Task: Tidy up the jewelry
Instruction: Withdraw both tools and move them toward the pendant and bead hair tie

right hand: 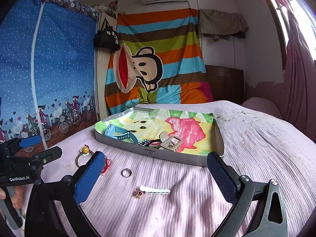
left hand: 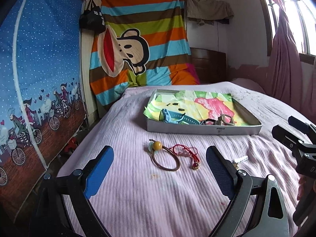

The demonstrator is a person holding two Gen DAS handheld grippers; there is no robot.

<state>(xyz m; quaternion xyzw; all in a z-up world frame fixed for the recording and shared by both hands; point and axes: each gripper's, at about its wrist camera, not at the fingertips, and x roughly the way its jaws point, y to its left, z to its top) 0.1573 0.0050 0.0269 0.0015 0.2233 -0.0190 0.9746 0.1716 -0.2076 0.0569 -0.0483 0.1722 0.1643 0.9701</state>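
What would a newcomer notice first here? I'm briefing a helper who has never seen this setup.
Probably the shallow grey tray lined with bright painted paper, mid-bed, holding a light blue watch. Nearer, loose on the pale pink ribbed bedspread, lie a brown hair tie with a yellow bead, a red cord bracelet, a silver ring and a white hair clip. Behind hangs a striped cartoon monkey sheet.

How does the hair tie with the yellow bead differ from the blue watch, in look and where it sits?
The hair tie is a thin brown loop with a yellow bead; the blue watch is a broad strap. The hair tie lies on the pink bedspread; the watch lies inside the tray. Neither is held.
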